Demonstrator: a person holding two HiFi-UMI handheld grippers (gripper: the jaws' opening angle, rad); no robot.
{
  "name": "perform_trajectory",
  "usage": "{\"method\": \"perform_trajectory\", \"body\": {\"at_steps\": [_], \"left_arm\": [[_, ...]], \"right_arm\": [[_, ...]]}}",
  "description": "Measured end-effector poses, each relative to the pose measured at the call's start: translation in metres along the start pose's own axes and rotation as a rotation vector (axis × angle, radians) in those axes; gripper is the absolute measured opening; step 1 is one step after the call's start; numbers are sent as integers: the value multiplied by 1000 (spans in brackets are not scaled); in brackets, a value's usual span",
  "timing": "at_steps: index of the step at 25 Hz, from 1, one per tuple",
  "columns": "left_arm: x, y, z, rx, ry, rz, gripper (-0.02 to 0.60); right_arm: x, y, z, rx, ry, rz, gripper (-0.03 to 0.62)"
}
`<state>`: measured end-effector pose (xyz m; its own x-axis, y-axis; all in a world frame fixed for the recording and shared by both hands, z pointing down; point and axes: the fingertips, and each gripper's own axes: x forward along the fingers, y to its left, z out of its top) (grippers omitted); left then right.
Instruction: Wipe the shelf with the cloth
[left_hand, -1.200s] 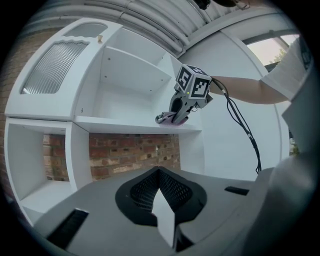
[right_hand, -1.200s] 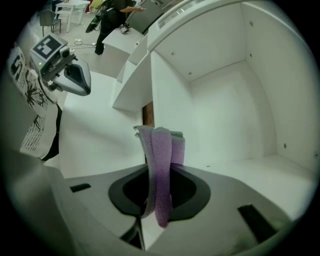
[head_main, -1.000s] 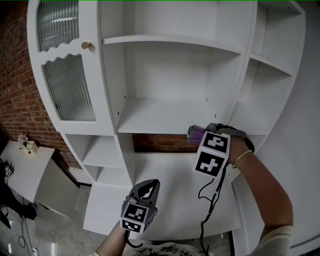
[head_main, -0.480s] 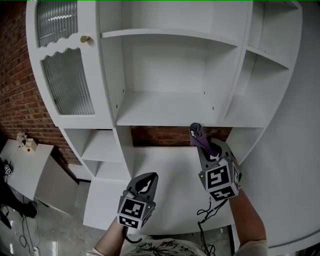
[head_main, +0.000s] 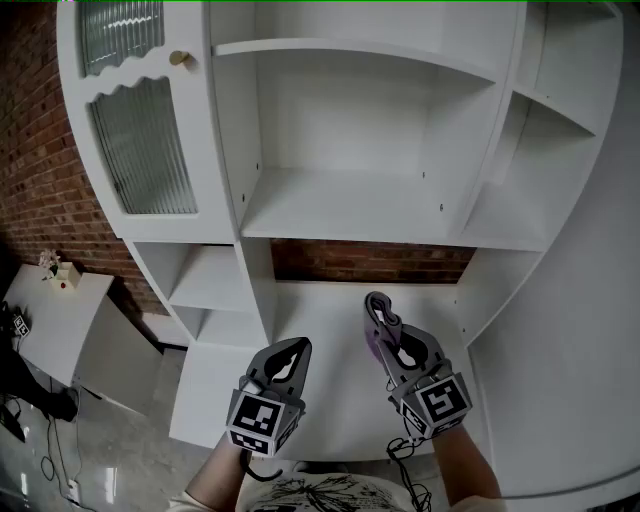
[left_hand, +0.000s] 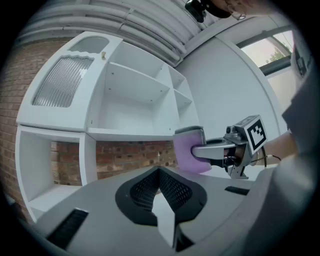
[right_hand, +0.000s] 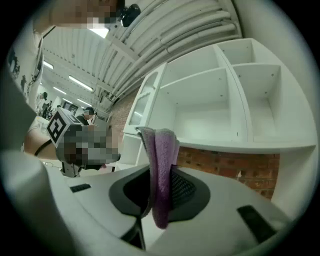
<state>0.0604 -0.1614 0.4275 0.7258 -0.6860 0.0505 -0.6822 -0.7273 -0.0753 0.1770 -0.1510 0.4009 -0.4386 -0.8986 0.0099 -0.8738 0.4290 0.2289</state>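
The purple cloth (head_main: 371, 343) hangs folded between the jaws of my right gripper (head_main: 379, 306), which is shut on it above the white lower ledge (head_main: 318, 325). In the right gripper view the cloth (right_hand: 161, 172) stands upright in the pads, with the shelf unit behind it. My left gripper (head_main: 294, 348) hovers to the left at about the same height, jaws shut with nothing in them. From the left gripper view (left_hand: 160, 173), the cloth (left_hand: 186, 151) and the right gripper (left_hand: 197, 151) show at the right. The wide middle shelf (head_main: 340, 212) lies above and beyond both grippers.
A ribbed-glass cabinet door (head_main: 140, 150) with a brass knob (head_main: 180, 58) is at the upper left. Brick wall (head_main: 365, 262) shows behind the lower opening. Side compartments (head_main: 520, 200) flank the right. A small white table (head_main: 50, 320) stands on the floor at left.
My right gripper has come down and back from the front edge of the middle shelf to over the lower ledge, still holding the cloth. The left gripper has barely moved.
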Motion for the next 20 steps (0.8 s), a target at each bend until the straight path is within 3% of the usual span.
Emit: {"method": "perform_trajectory", "body": {"at_steps": [8, 20], "left_arm": [[-4, 15, 1, 12, -40, 33, 6], [3, 7, -7, 16, -39, -13, 8]], "right_arm": [[-10, 10, -33, 103, 23, -20, 75], [-15, 5, -40, 188, 28, -80, 72]]}}
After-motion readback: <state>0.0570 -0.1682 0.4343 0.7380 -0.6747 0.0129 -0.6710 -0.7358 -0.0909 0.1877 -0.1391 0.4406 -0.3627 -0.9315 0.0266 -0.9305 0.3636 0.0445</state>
